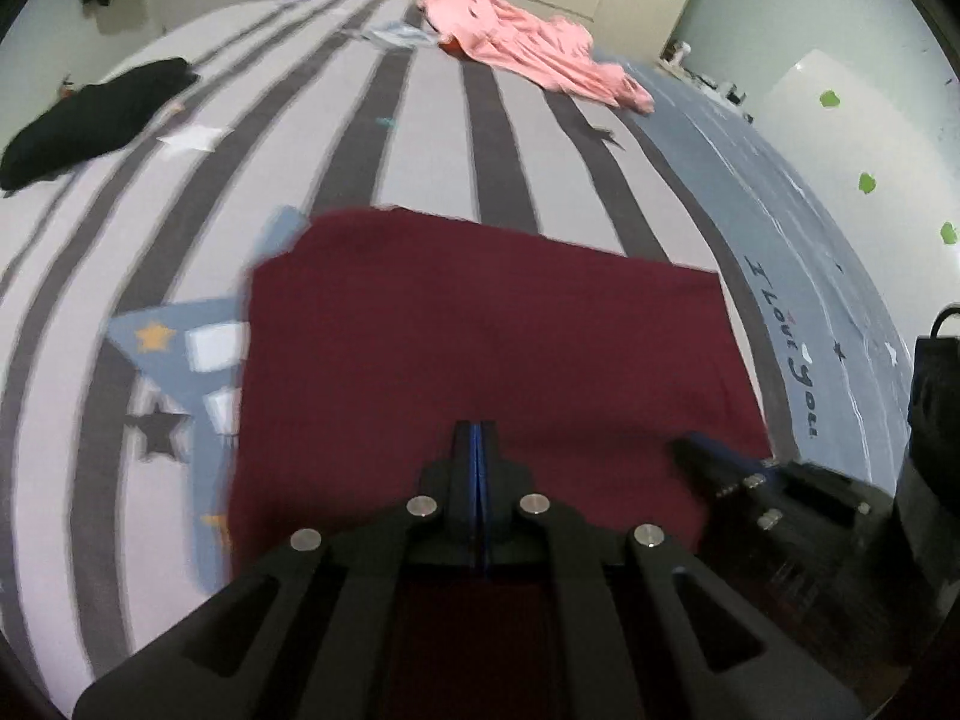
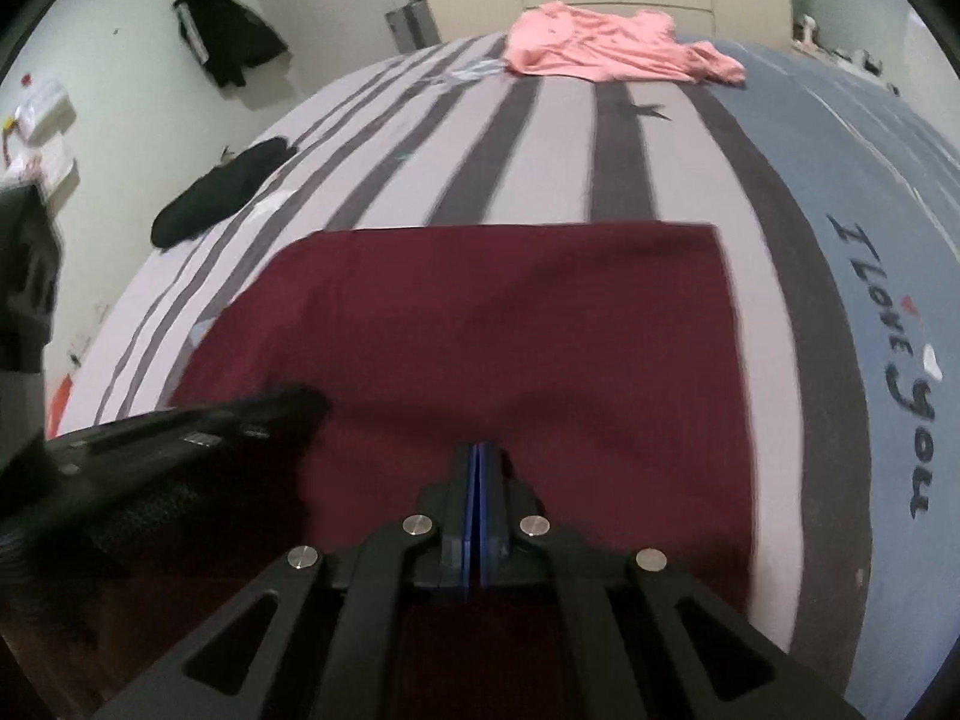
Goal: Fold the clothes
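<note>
Apparently both tools are working the near edge of the maroon garment (image 1: 480, 348), which lies spread flat on the striped bedsheet (image 1: 432, 138) at the near side of the bed, its far edge straight and its right edge running close along a dark stripe. The left gripper (image 1: 478, 429) has its jaws pressed together low over the near part of the cloth; whether a layer of fabric is pinched between the blue pads cannot be told, since the tips hide the spot. The right gripper (image 2: 478, 453) is likewise closed, just beside the left one and pointing steeply down at the same edge. Held side by side like this, they are likely placed to lift or drag the near hem across for a fold. A pink garment (image 1: 528, 42) lies crumpled at the far end and a black garment (image 1: 96, 120) at the far left, seemingly waiting their turn.
</note>
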Tool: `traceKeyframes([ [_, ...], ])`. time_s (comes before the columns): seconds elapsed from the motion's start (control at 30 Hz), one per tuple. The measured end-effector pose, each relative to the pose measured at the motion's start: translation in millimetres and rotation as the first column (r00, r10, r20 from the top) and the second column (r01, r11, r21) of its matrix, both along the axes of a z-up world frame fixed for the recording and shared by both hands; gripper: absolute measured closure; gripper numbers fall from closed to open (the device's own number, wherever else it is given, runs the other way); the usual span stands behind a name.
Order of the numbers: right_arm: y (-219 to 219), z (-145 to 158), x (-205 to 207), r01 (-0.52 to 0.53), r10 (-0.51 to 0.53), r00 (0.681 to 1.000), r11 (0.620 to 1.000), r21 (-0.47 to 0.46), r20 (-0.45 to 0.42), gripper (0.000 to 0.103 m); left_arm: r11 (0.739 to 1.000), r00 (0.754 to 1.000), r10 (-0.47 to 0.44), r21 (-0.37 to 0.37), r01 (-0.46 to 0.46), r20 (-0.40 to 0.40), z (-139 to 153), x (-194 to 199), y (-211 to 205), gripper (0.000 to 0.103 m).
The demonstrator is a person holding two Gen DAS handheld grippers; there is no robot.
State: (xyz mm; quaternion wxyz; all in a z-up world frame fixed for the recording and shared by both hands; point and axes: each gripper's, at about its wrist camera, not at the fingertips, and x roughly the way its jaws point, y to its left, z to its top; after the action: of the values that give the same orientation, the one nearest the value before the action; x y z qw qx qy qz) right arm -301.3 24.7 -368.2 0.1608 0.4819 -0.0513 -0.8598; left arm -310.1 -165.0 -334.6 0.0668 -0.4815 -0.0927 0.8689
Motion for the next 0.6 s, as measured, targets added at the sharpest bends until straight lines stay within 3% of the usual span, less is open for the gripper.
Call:
traceKeyframes([
  [0.07, 23.8, -0.8, 0.7, 0.062, -0.062, 0.998, 0.998, 0.008, 0.002, 0.103, 0.997, 0.998, 0.067, -0.040, -0.067, -0.002, 3.2, 4.7, -20.6, 0.101],
  [0.13, 44.0, -2.3, 1.3, 0.115, -0.116, 0.993, 0.993, 0.011, 0.013, 0.103, 0.992, 0.992, 0.128, -0.021, -0.128, 0.009, 8.0, 14.0, -36.7, 0.101],
  [0.23, 52.7, 4.3, 14.1, 0.124, -0.124, 0.992, 0.992, 0.005, 0.016, 0.100, 0.994, 0.994, 0.107, -0.017, -0.107, 0.003, 16.7, 34.6, -27.8, 0.101],
  [0.33, 38.1, 17.7, 40.5, 0.067, -0.067, 0.998, 0.998, -0.004, -0.009, 0.096, 0.999, 0.999, 0.046, 0.007, -0.046, 0.014, 19.2, 58.0, -3.3, 0.101],
  [0.47, 6.9, 19.1, 72.0, 0.003, -0.001, 1.000, 0.997, -0.072, 0.019, 0.096, 1.000, 0.999, -0.011, 0.014, 0.010, 0.047, 9.0, 83.7, 26.0, 0.101],
  [0.57, -8.4, 4.5, 89.9, -0.046, 0.049, 0.998, 0.997, -0.063, 0.047, 0.097, 0.999, 0.997, 0.054, -0.004, -0.054, 0.063, -0.7, 95.5, 9.5, 0.101],
  [0.6, -6.1, -0.8, 94.1, -0.051, 0.054, 0.997, 0.997, -0.054, 0.050, 0.103, 0.996, 0.994, 0.089, -0.019, -0.088, 0.061, -0.4, 99.7, -0.9, 0.101],
])
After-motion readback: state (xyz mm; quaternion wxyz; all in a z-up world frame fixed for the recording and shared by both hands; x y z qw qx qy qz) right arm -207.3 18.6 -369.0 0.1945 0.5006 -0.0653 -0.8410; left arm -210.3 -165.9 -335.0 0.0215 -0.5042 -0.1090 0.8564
